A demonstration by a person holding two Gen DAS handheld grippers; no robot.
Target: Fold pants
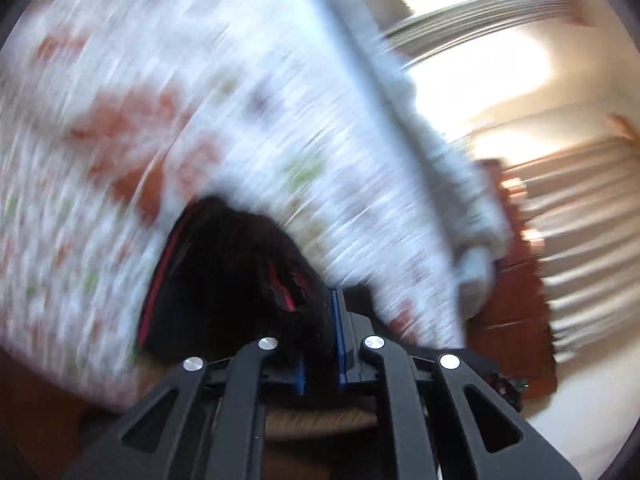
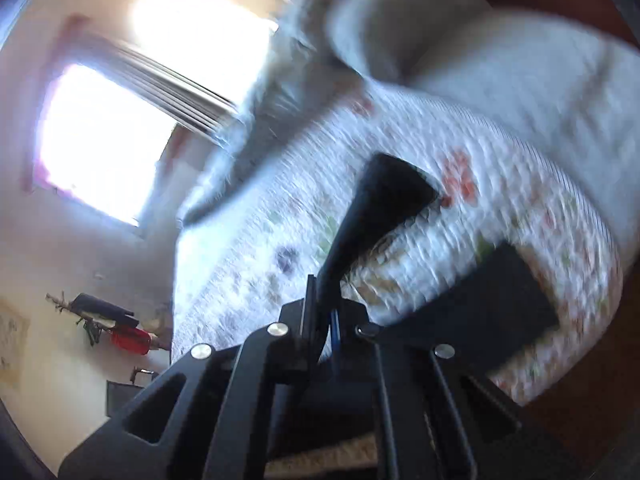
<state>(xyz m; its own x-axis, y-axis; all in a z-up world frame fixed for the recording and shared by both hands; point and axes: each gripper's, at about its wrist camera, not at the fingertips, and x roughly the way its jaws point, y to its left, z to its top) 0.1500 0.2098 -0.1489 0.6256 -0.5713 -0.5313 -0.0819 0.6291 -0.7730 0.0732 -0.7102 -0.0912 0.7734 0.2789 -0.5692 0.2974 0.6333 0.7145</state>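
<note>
The pants (image 1: 236, 276) are black with red stripes. In the left wrist view they bunch up right in front of my left gripper (image 1: 320, 360), whose blue-padded fingers (image 1: 340, 344) are shut on the black cloth. In the right wrist view my right gripper (image 2: 324, 332) is shut on a stretched fold of the pants (image 2: 376, 208) that rises up from the fingers. Both views are motion-blurred. The pants hang above a bed with a white floral quilt (image 1: 120, 120); the quilt also shows in the right wrist view (image 2: 500, 152).
A pale pillow (image 2: 384, 20) lies at the head of the bed. Bright windows with blinds (image 2: 104, 136) and curtains (image 1: 580, 240) line the walls. A brown wooden piece (image 1: 516, 304) stands beside the bed. A red and black item (image 2: 120, 332) sits by the far wall.
</note>
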